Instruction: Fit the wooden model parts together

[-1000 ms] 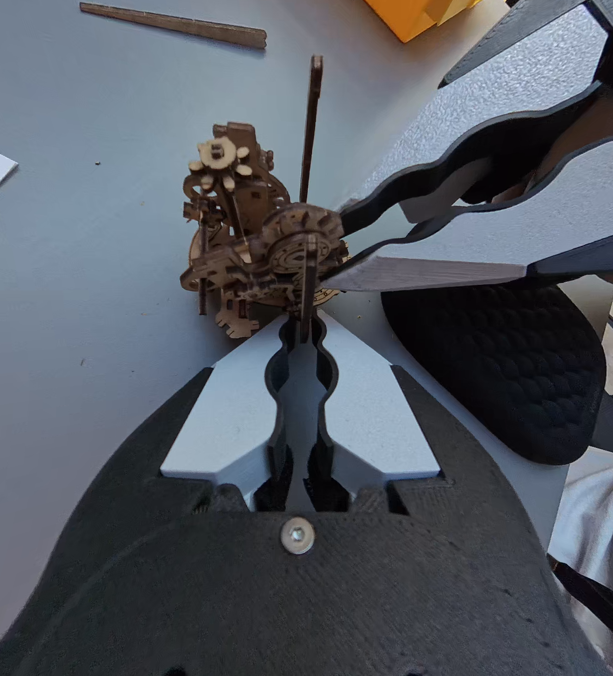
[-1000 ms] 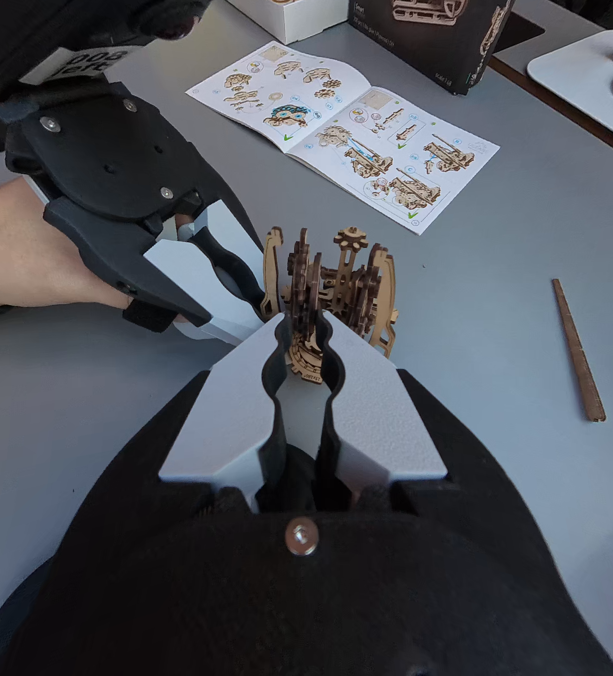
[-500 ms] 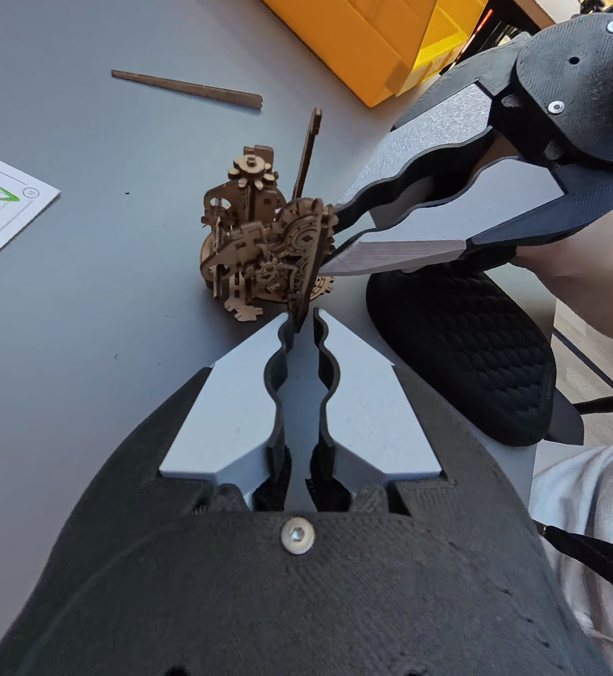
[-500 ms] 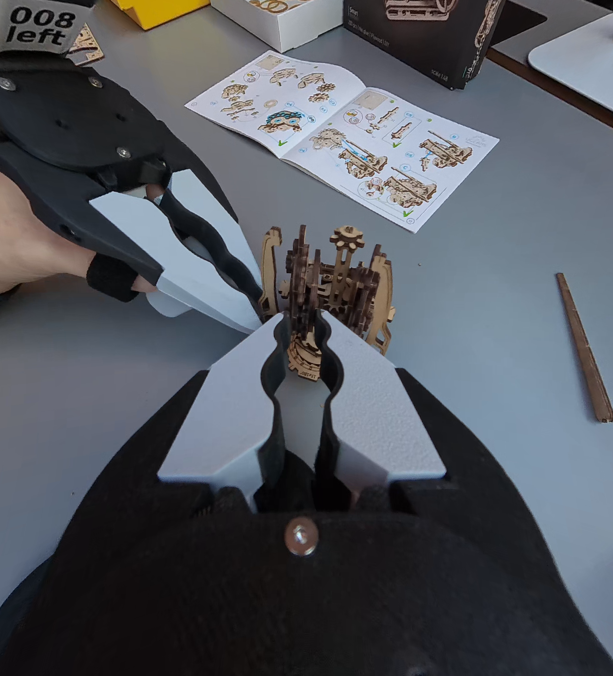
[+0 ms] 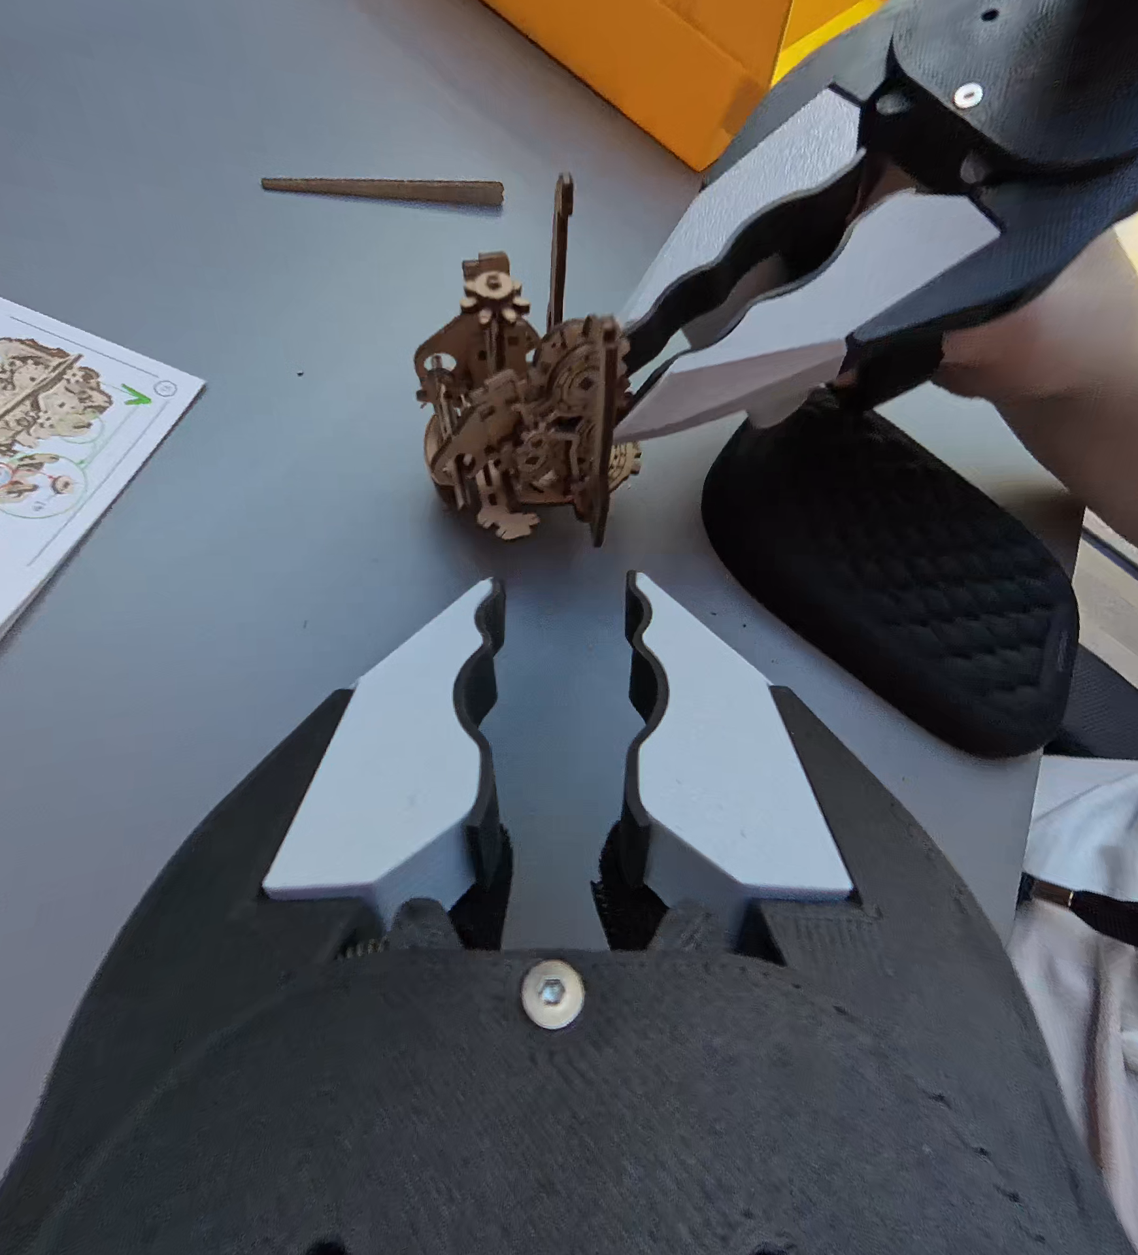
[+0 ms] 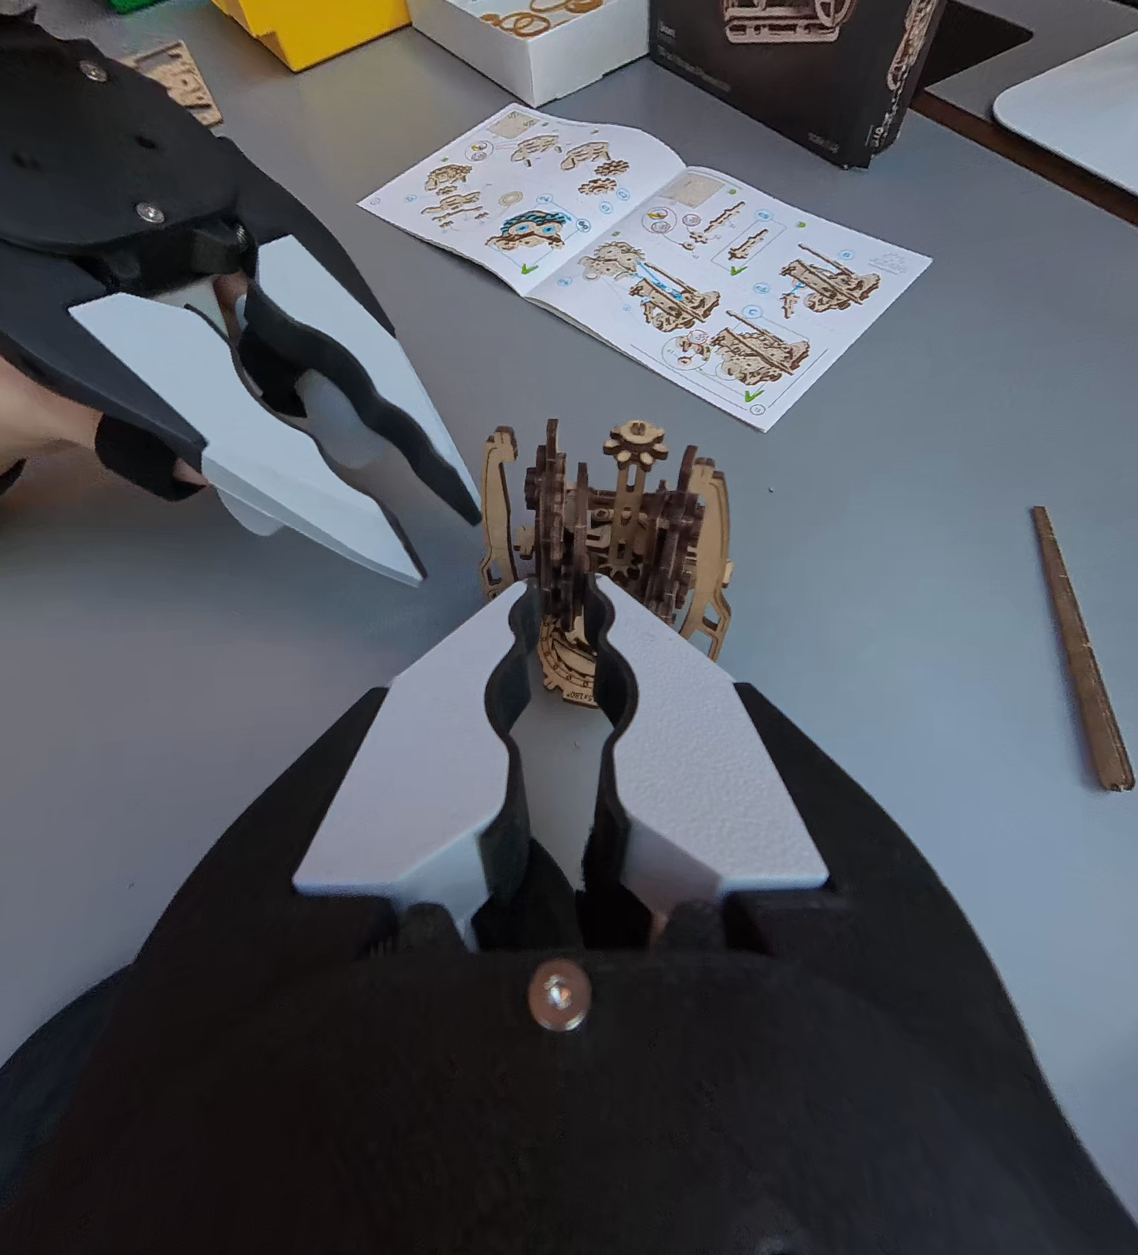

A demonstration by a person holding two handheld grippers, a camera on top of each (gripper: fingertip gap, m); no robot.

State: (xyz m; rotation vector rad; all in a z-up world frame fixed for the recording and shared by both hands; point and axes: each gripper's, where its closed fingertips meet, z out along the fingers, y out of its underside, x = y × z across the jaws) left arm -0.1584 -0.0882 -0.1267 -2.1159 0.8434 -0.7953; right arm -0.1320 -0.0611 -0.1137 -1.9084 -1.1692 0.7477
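Note:
The wooden model point(image 5: 505, 407), a small upright cluster of gears and plates, stands on the grey table point(image 5: 179, 645). My left gripper point(image 5: 562, 584) is open and empty, a short way in front of the model without touching it. My right gripper point(image 6: 562, 587) is shut on the gear plates at the near left of the model point(image 6: 634, 516). In the left wrist view the right gripper point(image 5: 624, 380) comes in from the right and clamps the model's side. In the right wrist view the left gripper point(image 6: 447, 547) is open just left of the model.
A loose wooden stick point(image 6: 1082, 652) lies right of the model; it also shows in the left wrist view point(image 5: 382, 192). An open instruction booklet point(image 6: 647, 258) lies behind. A dark box point(image 6: 790, 68), white box point(image 6: 532, 47) and yellow box point(image 5: 654, 68) stand at the back. A black pad point(image 5: 892, 597) lies near the table edge. One gripper's finger ends stand about 5 cm off the other's. My right tips are roughly 15 cm from the loose wooden stick point(image 6: 1082, 652). It is also in sight in the left wrist view point(image 5: 412, 185).
My left gripper has let go of the model's side plate, opened and drawn back from it. My right gripper keeps its hold on the model.

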